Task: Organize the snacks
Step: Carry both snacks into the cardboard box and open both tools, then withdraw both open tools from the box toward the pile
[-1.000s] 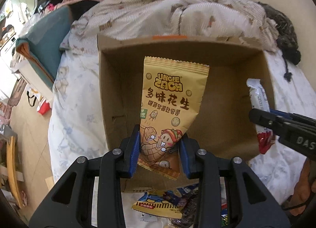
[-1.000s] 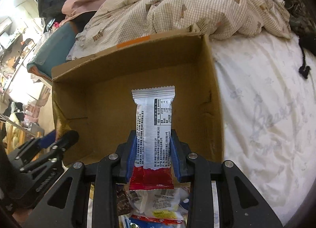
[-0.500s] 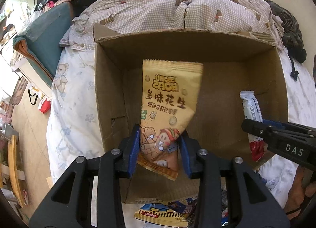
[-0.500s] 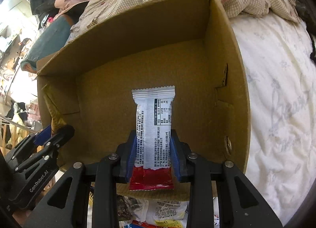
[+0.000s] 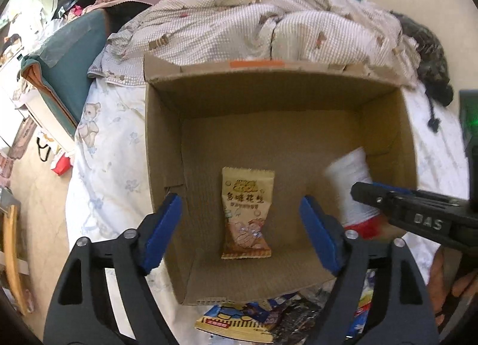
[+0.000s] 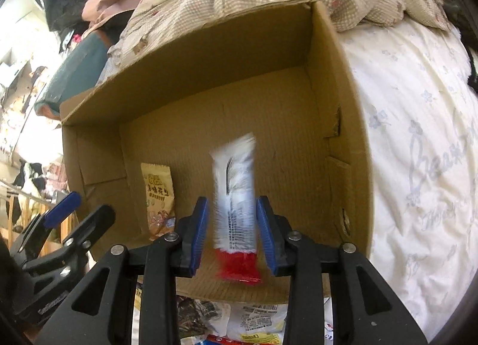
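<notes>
The bed (image 5: pixel 98 165) under its checked blanket (image 5: pixel 269 34) carries the cardboard box (image 5: pixel 269 100). My left gripper (image 5: pixel 240 231) hangs over the box, jaws opening and released; the peanut packet (image 5: pixel 246 213) lies flat on the box floor, its printing too blurred to read. My right gripper (image 6: pixel 231 237), lettered "DAS" on its arm, is opening; the blurred white-and-red bar (image 6: pixel 236 204) stands between the pads, apparently loose. More snack packets (image 5: pixel 239 321) lie just outside the box's near wall.
</notes>
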`<state>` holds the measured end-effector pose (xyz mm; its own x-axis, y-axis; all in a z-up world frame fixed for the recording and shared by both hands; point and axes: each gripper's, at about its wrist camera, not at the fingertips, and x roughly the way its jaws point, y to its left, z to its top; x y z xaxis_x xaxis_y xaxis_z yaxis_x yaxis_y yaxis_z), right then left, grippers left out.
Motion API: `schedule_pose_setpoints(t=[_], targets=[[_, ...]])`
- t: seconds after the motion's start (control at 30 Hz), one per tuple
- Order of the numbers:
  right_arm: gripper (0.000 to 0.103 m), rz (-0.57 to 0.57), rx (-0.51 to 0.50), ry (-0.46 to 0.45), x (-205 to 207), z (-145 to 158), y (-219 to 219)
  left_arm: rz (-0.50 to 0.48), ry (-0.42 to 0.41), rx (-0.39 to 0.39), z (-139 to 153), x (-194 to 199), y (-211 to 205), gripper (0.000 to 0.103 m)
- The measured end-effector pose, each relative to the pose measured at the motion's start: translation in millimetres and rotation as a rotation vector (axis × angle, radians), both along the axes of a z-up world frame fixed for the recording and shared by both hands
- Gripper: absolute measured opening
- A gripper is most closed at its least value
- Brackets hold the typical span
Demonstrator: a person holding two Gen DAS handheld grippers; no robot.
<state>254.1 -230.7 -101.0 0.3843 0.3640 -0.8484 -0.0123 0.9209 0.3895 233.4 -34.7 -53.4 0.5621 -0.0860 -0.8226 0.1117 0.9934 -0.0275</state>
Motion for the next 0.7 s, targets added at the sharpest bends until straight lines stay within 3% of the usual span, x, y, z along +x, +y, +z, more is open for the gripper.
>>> schedule_pose_setpoints(t=[0.07, 0.13, 0.2, 0.43, 0.7], targets=[[0.069, -0.036, 0.021, -0.003, -1, 2, -6, -0.006, -0.015, -0.024, 6, -2, 0, 0.080], [0.076, -0.066, 0.032, -0.021, -4, 7, -13, 0.000, -0.026, -0.026, 9, -4, 1, 0.087], [0.077, -0.068, 0.019, -0.031, -5, 12, -14, 0.012, -0.036, -0.035, 12, -5, 4, 0.092], [0.077, -0.058, 0.010, -0.058, -13, 27, -14, 0.032, -0.053, -0.044, 18, -12, 9, 0.092], [0.077, -0.056, -0.092, -0.112, -23, 53, -8, 0.055, -0.100, -0.073, 33, -28, 17, 0.092]])
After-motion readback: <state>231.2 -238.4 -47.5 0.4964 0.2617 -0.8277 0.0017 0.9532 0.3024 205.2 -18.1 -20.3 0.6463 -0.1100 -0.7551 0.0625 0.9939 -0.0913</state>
